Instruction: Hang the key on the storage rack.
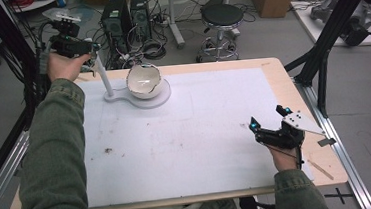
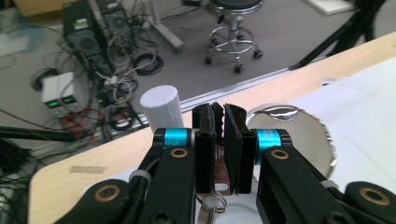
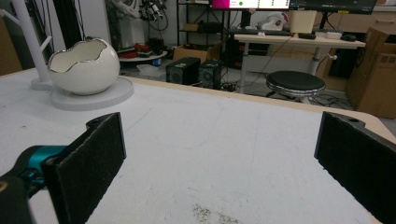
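Cluttered lab all round: grey floor strewn with cables, black computer towers [image 1: 122, 16], round black stool [image 1: 222, 15] beyond the far edge. White mat over a pale wooden tabletop [image 1: 276, 75], scuffed and faintly stained, otherwise bare in the middle.

At the far left corner, white stand with a slim upright post [image 1: 102, 76] and round base, carrying a white egg-shaped bowl with a jagged silver rim [image 1: 144, 81]. Left tongs [image 1: 76, 45] raised just above and beside the post's top, pinched narrow on a small brass-coloured key [image 2: 220, 175] hanging straight down, with a metal split ring [image 2: 211, 204] below it. Post top just left of the jaws in the left gripper view, bowl opening just right and lower. Long axis of the key vertical, roughly parallel to the post.

Right tongs [image 1: 269, 120] spread wide and empty, low over the near right of the mat, well apart from the stand. Left hand [image 1: 65, 66] clearly the nearer one; probably a hang-or-drop choice between post and bowl.
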Available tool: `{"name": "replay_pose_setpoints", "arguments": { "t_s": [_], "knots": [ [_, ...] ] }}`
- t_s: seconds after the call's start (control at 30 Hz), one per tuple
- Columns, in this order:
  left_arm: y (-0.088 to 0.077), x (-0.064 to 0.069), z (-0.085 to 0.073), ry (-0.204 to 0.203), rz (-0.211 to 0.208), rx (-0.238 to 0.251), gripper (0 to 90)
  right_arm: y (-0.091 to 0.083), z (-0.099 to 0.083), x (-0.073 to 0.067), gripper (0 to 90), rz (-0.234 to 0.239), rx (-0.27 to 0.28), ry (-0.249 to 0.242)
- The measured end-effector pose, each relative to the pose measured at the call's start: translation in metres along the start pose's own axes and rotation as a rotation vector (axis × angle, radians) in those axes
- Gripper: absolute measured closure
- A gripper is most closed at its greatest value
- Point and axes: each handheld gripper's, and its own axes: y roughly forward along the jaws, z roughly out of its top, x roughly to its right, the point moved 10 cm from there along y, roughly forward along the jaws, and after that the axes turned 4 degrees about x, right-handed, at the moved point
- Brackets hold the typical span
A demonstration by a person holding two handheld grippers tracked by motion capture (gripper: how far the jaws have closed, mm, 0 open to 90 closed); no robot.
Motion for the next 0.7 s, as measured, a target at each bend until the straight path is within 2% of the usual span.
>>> {"name": "replay_pose_setpoints", "arguments": {
  "t_s": [0.07,0.27,0.37,0.43,0.5,0.53,0.7],
  "knots": [
    [0.0014,-0.0003,0.0018,-0.014,0.009,0.016,82.6,-0.0004,0.0004,-0.0012,0.8,0.003,0.001,-0.001],
    [0.0057,-0.0054,-0.0003,-0.009,0.03,0.022,82.6,0.0006,-0.0004,-0.0023,0.8,0.006,-0.003,-0.004],
    [0.0087,-0.0041,-0.0031,-0.016,0.032,0.035,82.5,0.0009,0.0,-0.002,0.8,0.008,0.001,-0.006],
    [0.0085,-0.0031,-0.0056,-0.005,0.037,0.035,82.5,0.0011,0.0,-0.0018,0.8,0.007,0.0,-0.002],
    [0.0077,-0.0028,-0.0056,-0.012,0.035,0.046,82.4,0.0015,-0.0002,-0.0014,0.8,0.008,-0.002,-0.002],
    [0.0048,-0.0027,-0.0059,-0.033,0.026,0.067,82.1,0.0018,-0.0001,-0.0015,0.8,0.009,0.0,-0.003],
    [0.0006,0.0008,-0.0077,-0.021,0.007,0.067,81.8,0.0025,-0.0002,-0.0037,0.8,0.015,-0.002,-0.004]
  ]
}}
